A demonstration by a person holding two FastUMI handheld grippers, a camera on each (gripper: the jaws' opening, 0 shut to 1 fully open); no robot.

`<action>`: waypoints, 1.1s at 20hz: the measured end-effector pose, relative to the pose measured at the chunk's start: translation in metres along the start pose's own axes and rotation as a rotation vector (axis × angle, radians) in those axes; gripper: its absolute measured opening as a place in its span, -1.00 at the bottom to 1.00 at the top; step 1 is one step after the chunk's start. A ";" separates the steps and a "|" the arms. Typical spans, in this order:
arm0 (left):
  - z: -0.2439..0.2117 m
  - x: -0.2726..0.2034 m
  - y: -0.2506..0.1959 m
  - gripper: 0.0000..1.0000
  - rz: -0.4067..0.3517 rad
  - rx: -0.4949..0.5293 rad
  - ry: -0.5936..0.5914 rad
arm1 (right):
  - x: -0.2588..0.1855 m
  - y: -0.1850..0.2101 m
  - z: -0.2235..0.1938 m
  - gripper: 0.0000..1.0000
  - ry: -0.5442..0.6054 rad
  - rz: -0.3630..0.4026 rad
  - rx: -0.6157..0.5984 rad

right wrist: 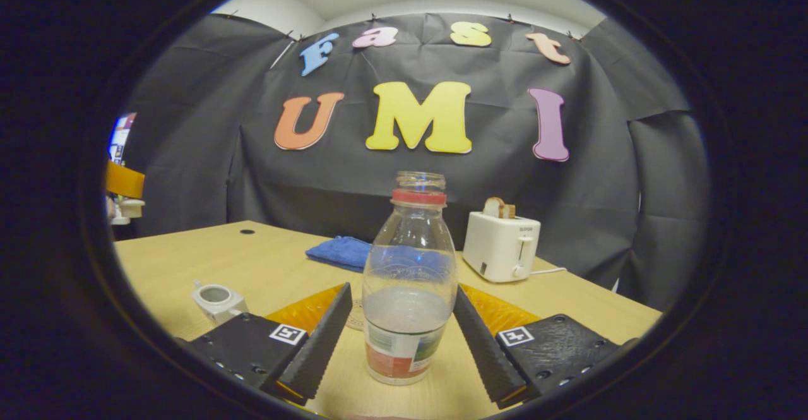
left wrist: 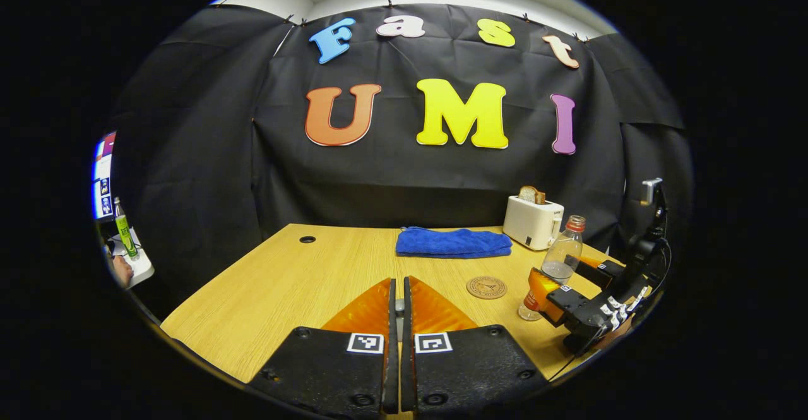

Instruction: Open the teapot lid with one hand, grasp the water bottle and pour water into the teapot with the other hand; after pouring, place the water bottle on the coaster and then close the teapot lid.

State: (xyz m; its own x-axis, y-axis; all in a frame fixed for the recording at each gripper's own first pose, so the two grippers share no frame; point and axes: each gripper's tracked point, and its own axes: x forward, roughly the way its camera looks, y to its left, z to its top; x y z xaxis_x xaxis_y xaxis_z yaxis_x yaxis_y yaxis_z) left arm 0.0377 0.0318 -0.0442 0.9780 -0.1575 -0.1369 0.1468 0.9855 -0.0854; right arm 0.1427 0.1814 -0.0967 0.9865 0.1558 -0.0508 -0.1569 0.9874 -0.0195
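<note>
A clear water bottle (right wrist: 409, 281) with a red neck ring and no cap stands on the table, about a third full. My right gripper (right wrist: 401, 294) is open with a finger on each side of it; the left finger stands off the bottle. In the left gripper view the bottle (left wrist: 564, 249) and the right gripper (left wrist: 558, 284) sit at the right. The white teapot (right wrist: 218, 300) stands lidless to the left. My left gripper (left wrist: 399, 281) is shut on a small grey piece, the teapot lid (left wrist: 399, 307), and held high. A round brown coaster (left wrist: 486, 287) lies between the two.
A folded blue towel (left wrist: 453, 243) lies at the back of the wooden table (left wrist: 265, 294). A white toaster (left wrist: 533, 221) with bread in it stands at the back right. A cable hole (left wrist: 307, 239) is at the far left. Off the table's left edge are a green bottle (left wrist: 124, 230) and a hand.
</note>
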 end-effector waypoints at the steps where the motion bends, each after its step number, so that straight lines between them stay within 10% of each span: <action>1: 0.000 -0.001 0.003 -0.92 0.000 -0.004 -0.001 | 0.002 -0.001 -0.002 0.87 0.009 -0.014 -0.009; 4: 0.004 -0.004 0.013 -0.92 0.013 -0.015 -0.001 | -0.001 0.008 0.001 0.49 0.017 0.002 -0.016; 22: 0.020 -0.028 0.087 -0.92 0.116 -0.019 -0.050 | -0.013 0.058 0.000 0.48 0.133 -0.064 -0.809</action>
State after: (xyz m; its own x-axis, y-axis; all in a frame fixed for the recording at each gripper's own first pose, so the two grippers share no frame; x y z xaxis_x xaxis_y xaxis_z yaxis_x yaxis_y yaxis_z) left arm 0.0264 0.1235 -0.0277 0.9945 -0.0390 -0.0975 0.0302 0.9955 -0.0903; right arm 0.1208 0.2370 -0.0971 0.9888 0.0450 -0.1425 -0.1364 0.6615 -0.7375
